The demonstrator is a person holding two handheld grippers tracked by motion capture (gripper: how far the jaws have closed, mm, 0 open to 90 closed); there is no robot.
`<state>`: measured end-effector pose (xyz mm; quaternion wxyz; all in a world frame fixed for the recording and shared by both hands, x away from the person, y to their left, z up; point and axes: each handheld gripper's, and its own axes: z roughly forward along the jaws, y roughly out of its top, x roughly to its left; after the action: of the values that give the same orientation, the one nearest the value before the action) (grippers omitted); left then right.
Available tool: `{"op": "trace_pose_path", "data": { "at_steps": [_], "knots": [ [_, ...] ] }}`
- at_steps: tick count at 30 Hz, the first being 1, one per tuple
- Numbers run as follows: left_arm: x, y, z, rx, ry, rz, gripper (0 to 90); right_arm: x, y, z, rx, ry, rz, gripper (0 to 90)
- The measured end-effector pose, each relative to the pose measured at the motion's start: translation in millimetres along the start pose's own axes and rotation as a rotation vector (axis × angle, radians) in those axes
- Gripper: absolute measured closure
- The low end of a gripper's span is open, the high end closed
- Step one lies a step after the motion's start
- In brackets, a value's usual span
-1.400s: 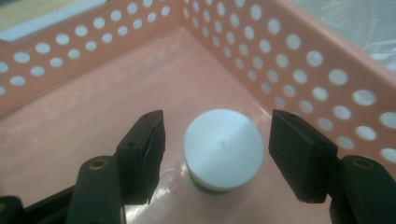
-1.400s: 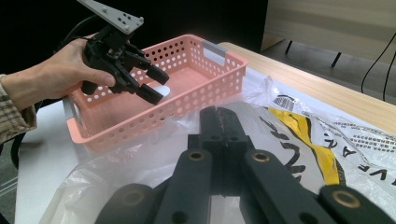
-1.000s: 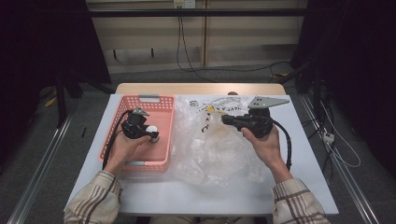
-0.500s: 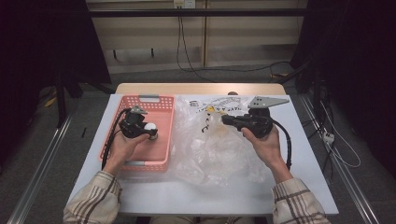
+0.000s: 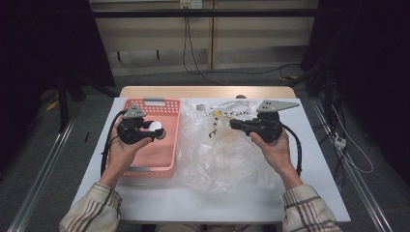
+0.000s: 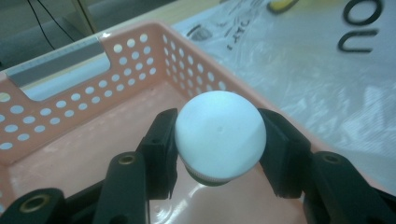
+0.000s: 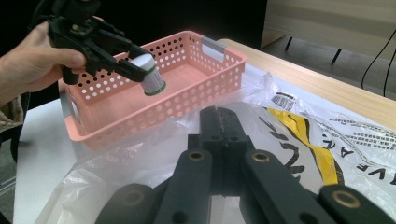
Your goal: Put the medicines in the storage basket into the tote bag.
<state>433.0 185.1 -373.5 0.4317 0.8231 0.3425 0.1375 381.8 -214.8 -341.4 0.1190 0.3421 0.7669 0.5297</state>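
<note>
My left gripper point(image 5: 154, 128) point(image 6: 219, 135) is shut on a small white-capped bottle point(image 6: 219, 133) point(image 5: 155, 126) point(image 7: 148, 74) with a ribbed collar and green ring, held over the pink perforated basket point(image 5: 164, 108) point(image 6: 56, 116) point(image 7: 187, 88). My right gripper point(image 5: 234, 124) point(image 7: 217, 119) hovers with its jaws pressed together and nothing between them, over a crumpled clear plastic bag point(image 5: 217, 154) point(image 7: 289, 121) with black and yellow print. In the right gripper view, the left gripper point(image 7: 133, 65) is seen with its hand above the basket's left end.
The basket sits on the left of the white table point(image 5: 154, 198), the bag spreads across its middle and right. A wooden strip point(image 5: 203, 92) edges the far side. Cables point(image 5: 193, 53) run on the floor beyond. A metal rail point(image 5: 43, 174) lies left of the table.
My left gripper has shifted slightly right and up with the bottle over the basket. My right gripper has barely moved.
</note>
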Motion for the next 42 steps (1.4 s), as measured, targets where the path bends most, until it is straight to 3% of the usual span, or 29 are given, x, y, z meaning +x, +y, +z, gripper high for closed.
{"op": "trace_pose_path", "data": {
  "at_steps": [3,8,21,32,42],
  "knots": [
    [-8.9,3.5,-8.1,-0.044,-0.011,0.014,51.0,0.1,-0.1,0.6,0.002,0.000,-0.003,90.0],
    [-20.4,7.5,-16.4,-0.078,-0.023,0.027,51.0,0.5,0.0,0.5,0.000,0.002,-0.004,90.0],
    [-38.2,13.3,-32.2,-0.133,-0.062,0.054,51.0,1.1,-1.6,0.7,0.005,-0.002,-0.004,90.0],
    [-66.8,21.1,-28.0,-0.136,-0.111,0.133,51.0,1.3,-2.9,-1.7,0.007,-0.009,-0.005,90.0],
    [-90.8,28.2,-27.2,-0.143,-0.151,0.162,51.0,1.7,-3.5,-0.1,0.014,-0.008,-0.008,90.0]
  ]
}}
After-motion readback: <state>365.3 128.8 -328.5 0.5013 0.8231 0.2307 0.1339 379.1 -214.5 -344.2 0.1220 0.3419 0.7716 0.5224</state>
